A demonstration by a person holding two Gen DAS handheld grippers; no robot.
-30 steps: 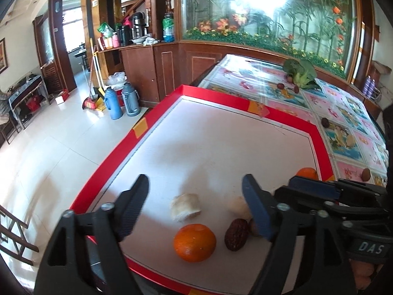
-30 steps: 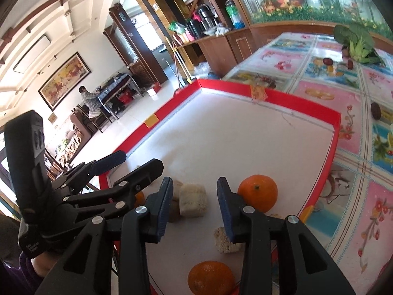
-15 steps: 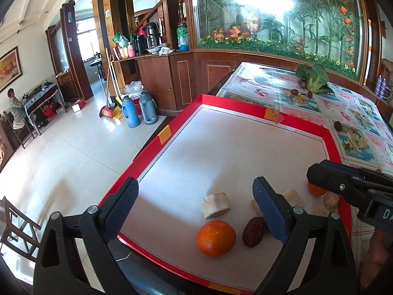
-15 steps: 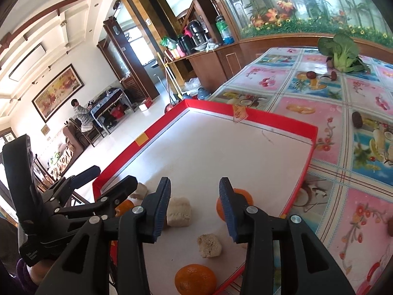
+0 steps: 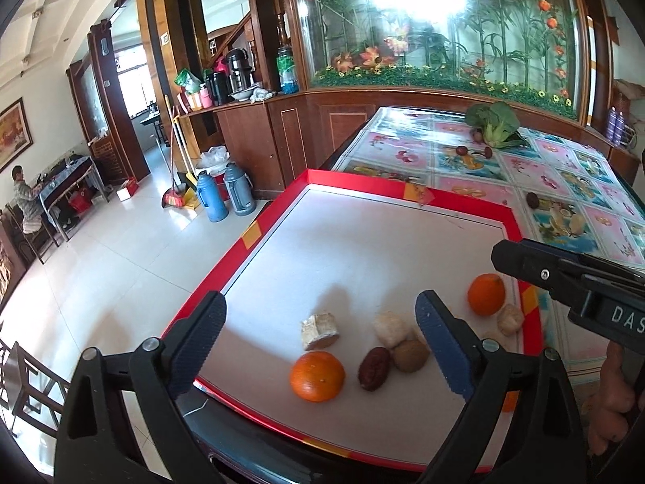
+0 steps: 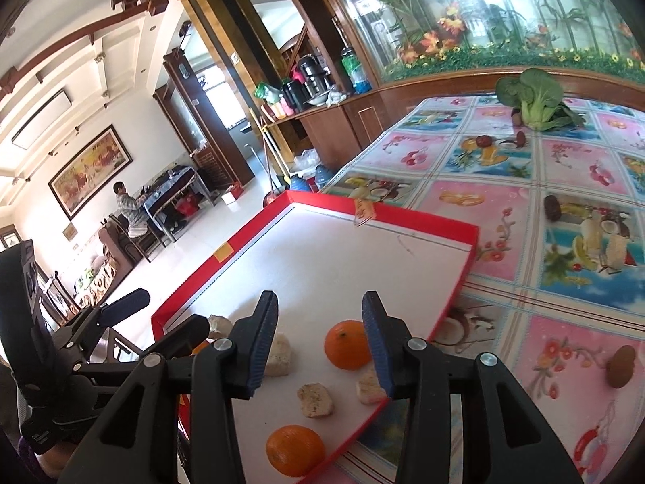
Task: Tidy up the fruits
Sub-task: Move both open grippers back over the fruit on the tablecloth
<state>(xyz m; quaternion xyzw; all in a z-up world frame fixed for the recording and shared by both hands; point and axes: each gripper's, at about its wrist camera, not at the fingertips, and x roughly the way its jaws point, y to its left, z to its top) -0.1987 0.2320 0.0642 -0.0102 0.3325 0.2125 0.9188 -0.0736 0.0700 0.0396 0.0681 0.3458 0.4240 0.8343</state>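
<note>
Left claw (image 5: 318, 334): jaws wide, empty, above an orange (image 5: 317, 376) and red date (image 5: 373, 368) near the red-bordered mat's (image 5: 363, 250) near edge. Right claw (image 6: 320, 339): jaws narrow, empty.

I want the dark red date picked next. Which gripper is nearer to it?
Left. The left gripper hangs open just over the date; the right gripper sits off to the side near the tray's edge.

Tiled floor (image 5: 100, 266), wooden cabinet (image 5: 258, 137)
</note>
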